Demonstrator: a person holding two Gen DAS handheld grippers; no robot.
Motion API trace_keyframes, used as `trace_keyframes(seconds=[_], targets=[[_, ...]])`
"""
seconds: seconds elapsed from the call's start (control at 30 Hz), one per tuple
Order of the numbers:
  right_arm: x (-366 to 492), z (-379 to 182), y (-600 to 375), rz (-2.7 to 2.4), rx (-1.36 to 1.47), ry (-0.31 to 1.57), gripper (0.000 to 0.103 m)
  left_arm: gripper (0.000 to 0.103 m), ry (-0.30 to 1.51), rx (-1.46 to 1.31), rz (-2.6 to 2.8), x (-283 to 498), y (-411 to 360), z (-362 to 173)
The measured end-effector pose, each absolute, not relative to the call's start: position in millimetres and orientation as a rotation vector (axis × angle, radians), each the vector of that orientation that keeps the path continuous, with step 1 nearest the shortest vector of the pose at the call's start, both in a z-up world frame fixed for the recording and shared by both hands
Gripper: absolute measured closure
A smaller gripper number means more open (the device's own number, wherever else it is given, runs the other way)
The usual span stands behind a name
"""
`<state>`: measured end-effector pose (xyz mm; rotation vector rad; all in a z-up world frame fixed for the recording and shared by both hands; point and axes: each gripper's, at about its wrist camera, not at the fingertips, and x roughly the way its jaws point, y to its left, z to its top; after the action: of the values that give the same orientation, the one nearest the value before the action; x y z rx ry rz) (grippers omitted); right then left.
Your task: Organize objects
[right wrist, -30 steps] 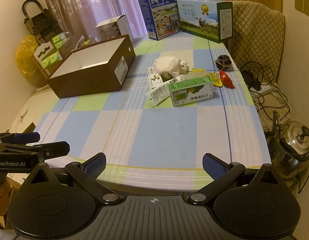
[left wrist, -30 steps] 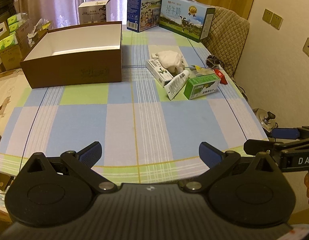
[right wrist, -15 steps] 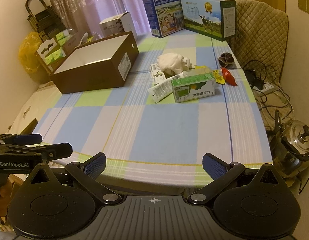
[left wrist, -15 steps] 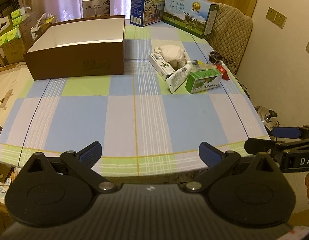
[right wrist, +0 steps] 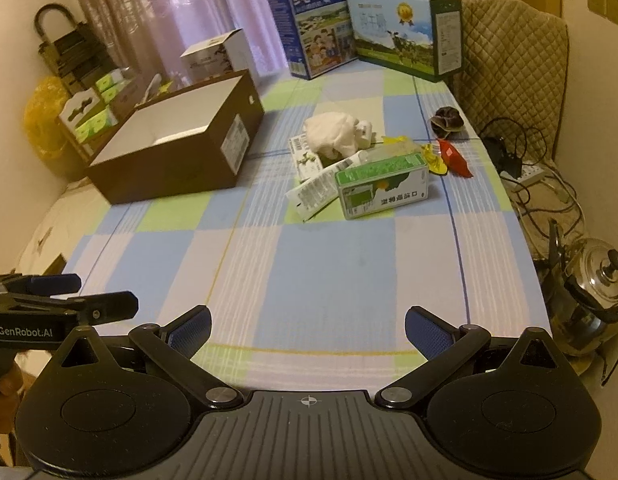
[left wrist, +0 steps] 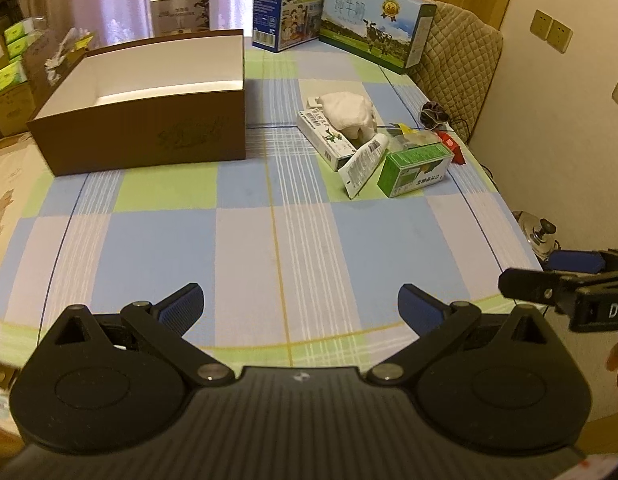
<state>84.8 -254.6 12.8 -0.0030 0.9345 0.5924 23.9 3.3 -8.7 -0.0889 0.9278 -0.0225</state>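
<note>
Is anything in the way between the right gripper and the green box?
Nothing visible. Only bare checked tablecloth lies between the open right hand-held gripper and the green box. The white tube leans against the box's left side, not in front.

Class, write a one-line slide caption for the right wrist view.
Open right gripper faces a checked table, empty brown box left, cluttered packages around a green carton right.

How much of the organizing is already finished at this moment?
Done: nothing that I can see; the visible part of the brown box is bare inside. In hand: nothing; the left tool and right tool are both open, above the near table edge. Left: the whole pile, namely the green box, tube, white cloth and red wrapper.
</note>
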Motion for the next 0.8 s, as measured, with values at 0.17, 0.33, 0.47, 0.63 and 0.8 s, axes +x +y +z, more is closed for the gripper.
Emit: trace_keyframes(seconds=[0.17,0.33,0.47,0.63,0.8], targets=[[105,14,-246,0.541,0.025,0.929,0.002,0.001,0.938,-0.055,-0.090,58,14,-12],[123,14,-237,0.475,0.033,0.920,0.002,0.001,0.944,-0.023,-0.154,94,25,-15],[133,11,-231,0.421,0.050,0.929,0.002,0.001,0.949,0.010,-0.212,119,29,-19],[137,4,-231,0.362,0.079,0.944,0.002,0.001,0.949,0.035,-0.288,140,27,-26],[137,-1,-239,0.306,0.108,0.959,0.002,0.001,0.962,0.052,-0.357,155,14,-38]])
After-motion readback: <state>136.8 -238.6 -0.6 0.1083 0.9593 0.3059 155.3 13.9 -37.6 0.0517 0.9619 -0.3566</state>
